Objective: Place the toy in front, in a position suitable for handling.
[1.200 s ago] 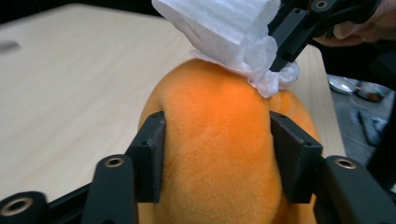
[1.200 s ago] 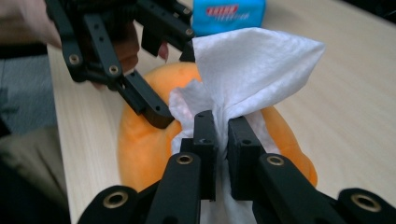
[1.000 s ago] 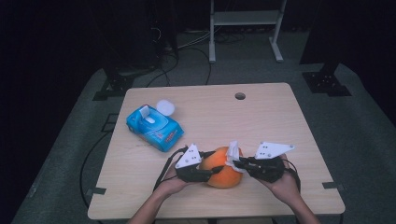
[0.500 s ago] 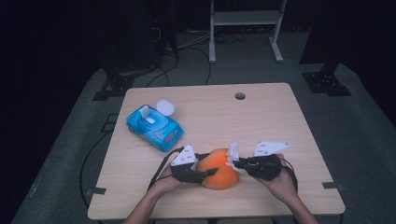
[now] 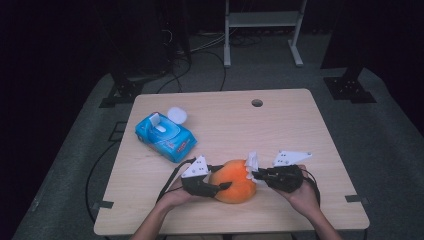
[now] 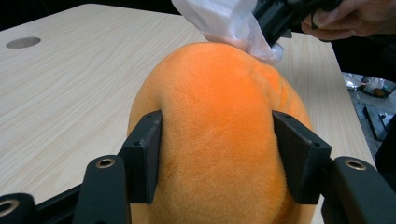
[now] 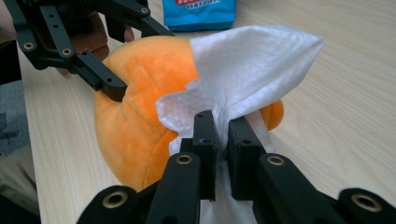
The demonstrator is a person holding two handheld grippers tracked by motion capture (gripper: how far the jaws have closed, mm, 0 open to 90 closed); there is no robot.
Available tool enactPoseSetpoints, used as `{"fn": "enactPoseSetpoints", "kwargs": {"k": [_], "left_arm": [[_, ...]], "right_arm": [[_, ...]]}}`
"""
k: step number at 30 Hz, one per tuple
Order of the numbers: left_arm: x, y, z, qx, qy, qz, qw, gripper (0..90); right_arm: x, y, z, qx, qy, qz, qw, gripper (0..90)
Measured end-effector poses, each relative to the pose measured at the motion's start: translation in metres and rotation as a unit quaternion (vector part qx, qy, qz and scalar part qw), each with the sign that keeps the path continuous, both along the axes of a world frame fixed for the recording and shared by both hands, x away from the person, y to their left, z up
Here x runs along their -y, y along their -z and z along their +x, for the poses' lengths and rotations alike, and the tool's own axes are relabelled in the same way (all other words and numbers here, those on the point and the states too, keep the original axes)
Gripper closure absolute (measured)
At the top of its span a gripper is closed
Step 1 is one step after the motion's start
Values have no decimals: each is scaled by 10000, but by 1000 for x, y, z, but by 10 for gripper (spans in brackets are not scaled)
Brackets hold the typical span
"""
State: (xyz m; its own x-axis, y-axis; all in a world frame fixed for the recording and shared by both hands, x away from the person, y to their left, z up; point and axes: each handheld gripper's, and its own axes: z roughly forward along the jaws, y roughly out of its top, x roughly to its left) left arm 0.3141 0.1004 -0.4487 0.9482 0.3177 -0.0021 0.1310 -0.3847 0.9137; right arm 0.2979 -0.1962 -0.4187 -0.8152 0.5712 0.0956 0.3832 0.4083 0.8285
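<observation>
Left gripper (image 5: pixel 220 187): jaws astride the orange plush toy (image 5: pixel 235 180), pads on its flanks; they have just been opening a little with the toy between them
Right gripper (image 5: pixel 257 174): pinching a white wipe (image 7: pixel 247 74), which lies against the toy's top
Toy: between both grippers, on the bench (image 5: pixel 280 125)
Blue wipe pack (image 5: pixel 165 136): beyond the left gripper, well apart

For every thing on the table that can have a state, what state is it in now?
Orange plush toy: lying on the wooden table, clamped on both sides.
White wet wipe: crumpled, pinched, touching the toy's top.
Blue wipes pack: flap lifted, open.
Left gripper: shut on the toy; jaws have just been opening slightly.
Right gripper: shut on the wipe.
</observation>
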Motion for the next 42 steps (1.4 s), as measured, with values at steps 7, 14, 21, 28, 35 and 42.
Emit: {"fn": "enactPoseSetpoints", "kwargs": {"k": [7, 14, 21, 28, 35, 42], "left_arm": [[1, -1, 0, 34, -8, 17, 10000, 381], [10, -4, -6, 265, 133, 120, 9995, 379], [8, -3, -6, 271, 95, 135, 9995, 375], [14, -5, -9, 358, 176, 166, 9991, 375], [15, -5, -9, 328, 132, 162, 9992, 373], [20, -6, -12, 391, 223, 175, 9988, 371]], "right_arm": [[8, 13, 3, -298, 47, -210, 9993, 824], [1, -7, -2, 124, -55, 268, 9995, 819], [9, 10, 1, -175, 49, -22, 9998, 821], [2, -7, -6, 178, -38, 348, 9992, 823], [2, 0, -2, 68, 182, 53, 9998, 825], [-5, -13, -10, 373, 123, 290, 9988, 821]]}}
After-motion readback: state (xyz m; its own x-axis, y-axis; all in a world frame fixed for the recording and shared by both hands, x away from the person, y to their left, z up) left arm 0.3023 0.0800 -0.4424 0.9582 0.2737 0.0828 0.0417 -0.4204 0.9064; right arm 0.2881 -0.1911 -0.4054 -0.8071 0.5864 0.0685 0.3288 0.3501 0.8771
